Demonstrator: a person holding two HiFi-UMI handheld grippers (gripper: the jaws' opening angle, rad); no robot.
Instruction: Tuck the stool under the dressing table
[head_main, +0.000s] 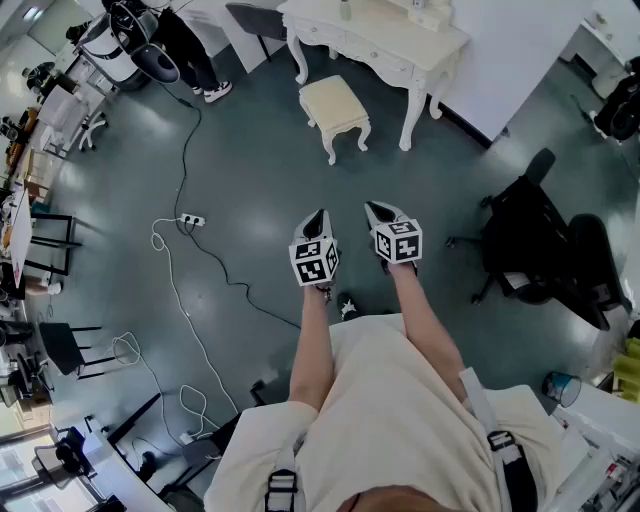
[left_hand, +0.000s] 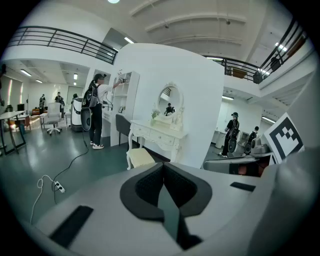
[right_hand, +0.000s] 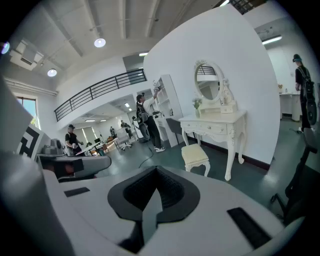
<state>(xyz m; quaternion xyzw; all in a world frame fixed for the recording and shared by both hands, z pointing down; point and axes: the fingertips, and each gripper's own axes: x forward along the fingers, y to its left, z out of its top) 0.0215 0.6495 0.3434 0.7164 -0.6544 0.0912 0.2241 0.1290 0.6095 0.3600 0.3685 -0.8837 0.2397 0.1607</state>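
Your left hand-held gripper (head_main: 318, 218) and right hand-held gripper (head_main: 380, 212) are closed, empty. That cream cushioned stool (head_main: 335, 108) ahead looks light, rigid: pinch its rim.

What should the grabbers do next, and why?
Probably step closer to the stool. It stands out in front of the dressing table, not under it, and the left gripper and right gripper, both shut and empty, are well short of it.
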